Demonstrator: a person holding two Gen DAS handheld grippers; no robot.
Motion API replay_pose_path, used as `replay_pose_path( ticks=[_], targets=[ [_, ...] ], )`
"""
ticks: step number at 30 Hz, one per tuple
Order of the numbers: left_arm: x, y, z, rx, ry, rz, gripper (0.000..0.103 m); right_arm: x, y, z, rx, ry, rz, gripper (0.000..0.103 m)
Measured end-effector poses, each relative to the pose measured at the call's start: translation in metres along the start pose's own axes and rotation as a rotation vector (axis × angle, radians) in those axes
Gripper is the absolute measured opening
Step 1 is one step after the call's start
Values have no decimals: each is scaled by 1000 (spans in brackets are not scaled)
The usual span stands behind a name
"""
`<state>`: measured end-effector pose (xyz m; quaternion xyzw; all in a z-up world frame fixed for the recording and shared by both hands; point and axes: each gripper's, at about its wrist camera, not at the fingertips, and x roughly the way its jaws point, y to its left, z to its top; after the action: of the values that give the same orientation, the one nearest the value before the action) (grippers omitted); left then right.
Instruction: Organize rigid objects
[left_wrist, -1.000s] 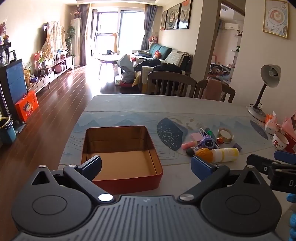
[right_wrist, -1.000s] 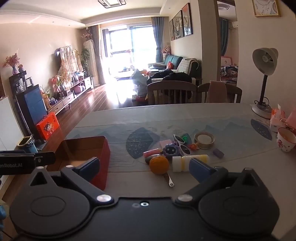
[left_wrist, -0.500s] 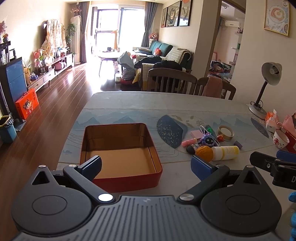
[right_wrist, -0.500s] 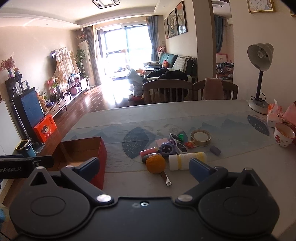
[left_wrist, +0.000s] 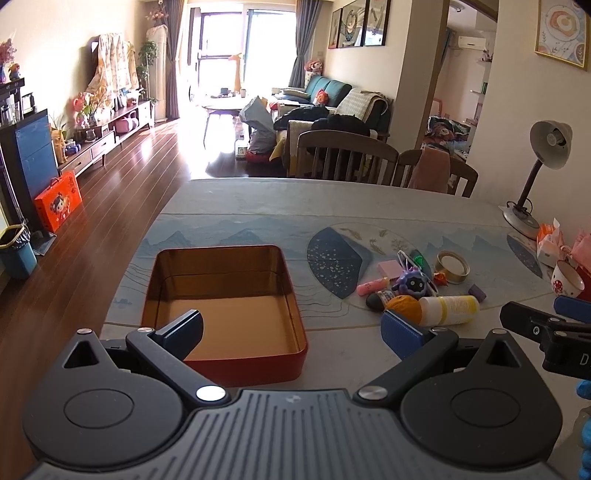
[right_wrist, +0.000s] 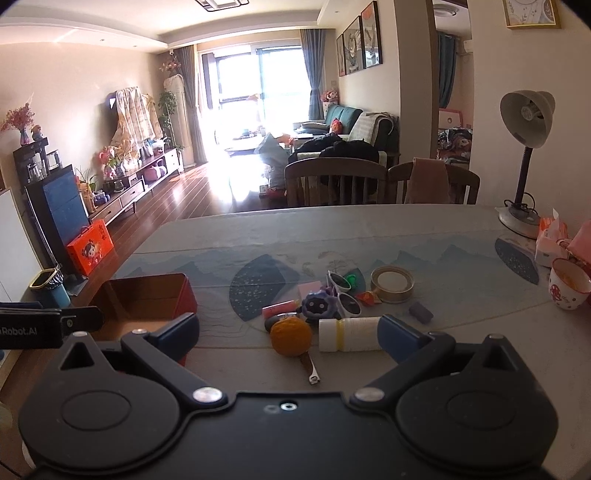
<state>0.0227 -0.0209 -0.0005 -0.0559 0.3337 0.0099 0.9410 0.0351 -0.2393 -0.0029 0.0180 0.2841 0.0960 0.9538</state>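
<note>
Looking along the left gripper (left_wrist: 291, 328), you see the red tin (left_wrist: 225, 302) lying straight ahead and just under it, open and bare inside, its long side running away from the jaws. The pile of small things sits off to the right, with the orange ball (left_wrist: 404, 306) and the white bottle (left_wrist: 448, 310) nearest. The jaws are spread wide and hold nothing, touching nothing.

From the right gripper (right_wrist: 290, 332), the pile is dead ahead and close: the ball (right_wrist: 290, 336) sits between the line of the two fingers, the bottle (right_wrist: 349, 334) just beside it, lying crosswise with its far end behind the right finger. A small metal tool (right_wrist: 309, 367) pokes toward the camera. The tin (right_wrist: 147, 299) is off to the left. These jaws too are spread wide, empty. By my reckoning the right hand is the nearer one for a first pick
</note>
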Motion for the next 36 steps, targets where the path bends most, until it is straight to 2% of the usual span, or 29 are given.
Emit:
replay_pose_path(
  ticks=[8,18,31,36],
  targets=[
    [20,-27,9,-18,33,-4,103,12,-24,10,-29,5,42,103],
    [53,-59,22,-36,72,38,103,41,-64,23,-66,56,111,103],
    [99,-99,37,-35,104,55,103,78,-111,24,-155,131,182,103],
    [114,-108,38,-49,130,41,103,88,-119,22,-198,157,215,102]
  ],
)
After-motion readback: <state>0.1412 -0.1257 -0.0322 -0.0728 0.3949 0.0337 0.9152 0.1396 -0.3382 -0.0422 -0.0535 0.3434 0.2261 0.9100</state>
